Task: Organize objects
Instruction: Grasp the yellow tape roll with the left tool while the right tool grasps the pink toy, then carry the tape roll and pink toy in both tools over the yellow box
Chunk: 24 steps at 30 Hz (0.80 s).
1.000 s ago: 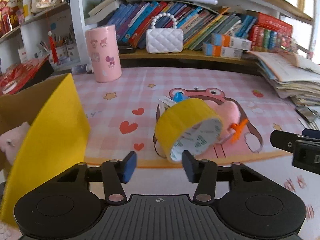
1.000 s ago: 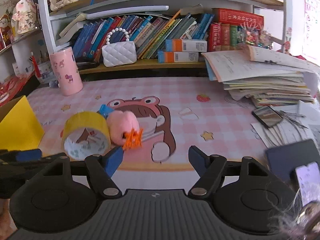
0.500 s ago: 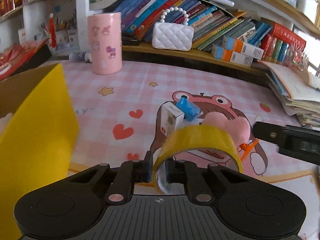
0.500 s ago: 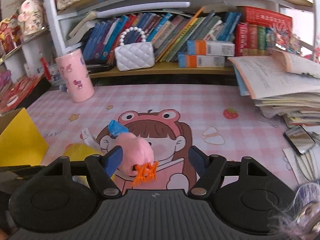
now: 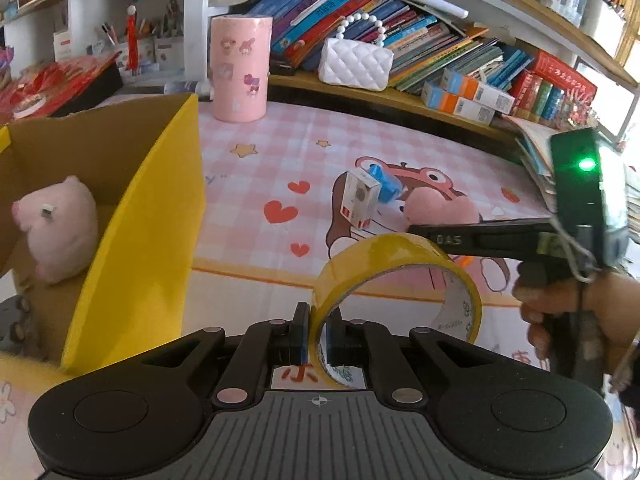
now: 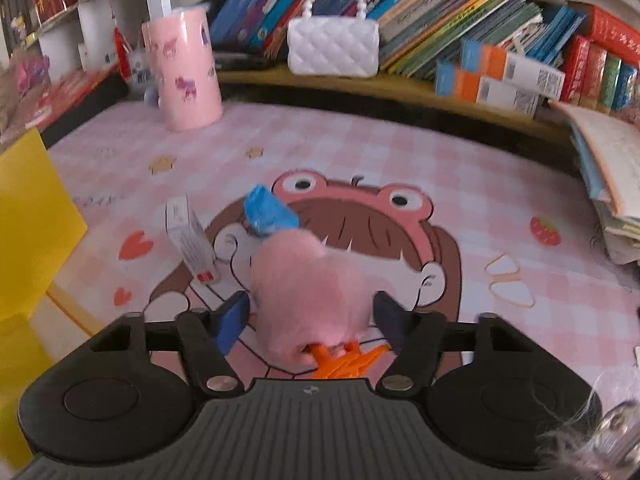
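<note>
- Left claw [image 5: 316, 338]: pressed together on the wall of the yellow tape roll [image 5: 394, 276], one pad outside the ring, one inside. Roll is tipped on edge, clear of the counter [image 5: 256, 168], hanging off the pads toward the right.
- Right claw [image 6: 310, 318]: jaws have just been closing, with the pink plush toy [image 6: 308, 296] between them. The left pad looks to touch the fur and there is a sliver of gap at the right pad; no clear pinch, frame is blurred.
- Plush toy lies on the counter's cartoon frog-hood print; its orange feet [image 6: 344, 362] stick out toward the camera, under the claw.
- Blue wrapped item [image 6: 266, 210] sits just behind the plush, touching it or nearly so.
- Small white box [image 6: 192, 242] with a red mark at one end lies tilted just left of the plush, apart from it.
- Yellow cardboard box [image 5: 152, 216] stands open at the left of the counter; a second pink plush [image 5: 58, 228] sits inside against the inner wall.
- In the left view the right tool's black body with a green light [image 5: 586, 166] crosses above the tape roll; the person's hand [image 5: 576, 312] grips its handle.
- Pink printed cylinder [image 5: 240, 68] stands upright at the back of the counter, well apart from the rest. White quilted purse [image 5: 354, 64] sits on the shelf in front of the books.
</note>
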{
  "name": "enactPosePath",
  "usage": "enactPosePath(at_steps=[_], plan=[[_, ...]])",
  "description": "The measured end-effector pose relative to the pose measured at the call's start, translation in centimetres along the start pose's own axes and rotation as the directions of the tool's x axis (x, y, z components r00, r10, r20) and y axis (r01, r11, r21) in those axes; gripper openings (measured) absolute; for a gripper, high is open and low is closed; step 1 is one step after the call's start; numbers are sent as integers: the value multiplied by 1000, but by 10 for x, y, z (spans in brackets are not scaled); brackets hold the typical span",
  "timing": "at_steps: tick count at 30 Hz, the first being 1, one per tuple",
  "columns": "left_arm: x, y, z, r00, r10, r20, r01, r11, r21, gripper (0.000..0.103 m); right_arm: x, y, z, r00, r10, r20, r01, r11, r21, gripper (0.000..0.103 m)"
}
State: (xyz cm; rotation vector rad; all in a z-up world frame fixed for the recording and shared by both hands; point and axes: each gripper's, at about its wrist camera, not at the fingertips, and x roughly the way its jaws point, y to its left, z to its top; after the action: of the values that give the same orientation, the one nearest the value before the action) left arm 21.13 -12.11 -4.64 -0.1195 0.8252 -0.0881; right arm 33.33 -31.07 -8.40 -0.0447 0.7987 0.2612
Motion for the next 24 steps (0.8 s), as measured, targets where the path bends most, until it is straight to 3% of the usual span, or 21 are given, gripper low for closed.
enactPosePath(at_steps=[6,15,24], plan=[[-21,4,-6,999,-41,15,41,999,2,6,-17,5,-9,1000,-7,16,7,999,34,51],[-61,17,-25,989,-143,48,143,990,2,6,-94,26,-44,995,-81,56,70,982,174,51],[-107,68,-55,986,-148,76,154,984,-86,6,-168,83,-87,990,-131,58,114,966,234,51]])
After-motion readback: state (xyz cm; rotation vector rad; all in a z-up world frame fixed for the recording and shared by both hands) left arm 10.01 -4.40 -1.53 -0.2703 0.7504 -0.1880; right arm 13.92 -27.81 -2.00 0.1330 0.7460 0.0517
